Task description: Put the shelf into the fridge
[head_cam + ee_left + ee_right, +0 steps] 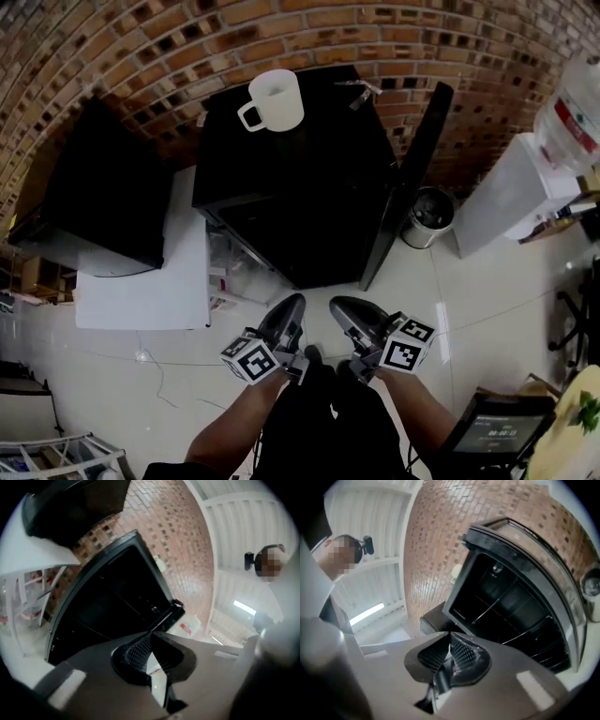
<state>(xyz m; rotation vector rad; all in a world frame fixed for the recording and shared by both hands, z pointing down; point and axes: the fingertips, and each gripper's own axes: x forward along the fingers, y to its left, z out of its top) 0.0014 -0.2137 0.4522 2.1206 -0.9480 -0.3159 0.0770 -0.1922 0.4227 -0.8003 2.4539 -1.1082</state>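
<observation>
Largely dark, the fridge (520, 592) interior shows only faint wire shelves (487, 609).

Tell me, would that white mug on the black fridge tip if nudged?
Probably not: the white mug looks squat and wide-based, so it would likelier slide on the smooth top of the fridge. It seems rigid and possibly breakable if it fell. Its side handle should give a hold.

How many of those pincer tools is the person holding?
2: the left gripper and the right gripper, side by side, both shut, before the open fridge. None look hidden.
</observation>
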